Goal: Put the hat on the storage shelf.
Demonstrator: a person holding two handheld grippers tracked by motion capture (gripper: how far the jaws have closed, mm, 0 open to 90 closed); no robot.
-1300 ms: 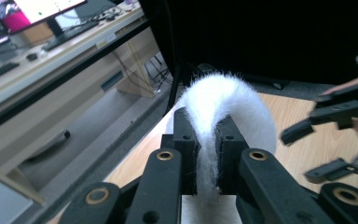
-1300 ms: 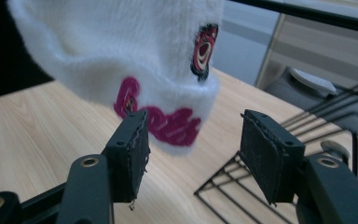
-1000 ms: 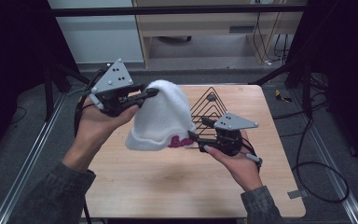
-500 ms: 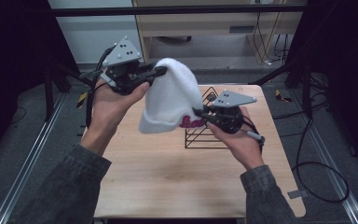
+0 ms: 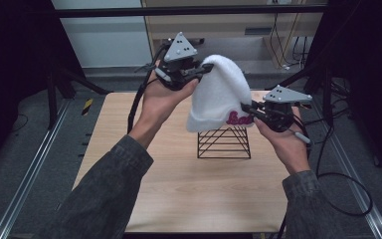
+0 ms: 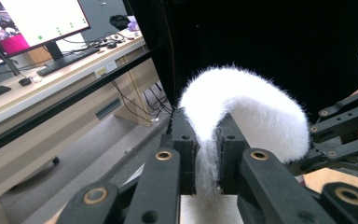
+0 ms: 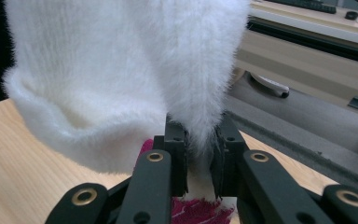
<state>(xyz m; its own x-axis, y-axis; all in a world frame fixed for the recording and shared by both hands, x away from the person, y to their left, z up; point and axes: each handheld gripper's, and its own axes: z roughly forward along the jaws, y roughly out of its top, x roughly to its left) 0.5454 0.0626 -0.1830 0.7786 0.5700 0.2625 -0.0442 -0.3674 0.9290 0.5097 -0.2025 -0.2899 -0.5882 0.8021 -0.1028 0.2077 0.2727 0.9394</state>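
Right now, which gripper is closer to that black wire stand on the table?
Right. The right gripper pinches the white hat's brim just above the black wire stand. The left gripper grips the hat's top, higher up and farther from the stand.

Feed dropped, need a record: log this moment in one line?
left tongs: shut on white beanie top | right tongs: shut on its cuff | beanie: held above wire stand

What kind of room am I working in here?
Probably a lab or recording workspace, not a home: a light wooden table inside a dark metal frame, loose cables on the grey floor, and a desk with a lit computer monitor and black keyboard.
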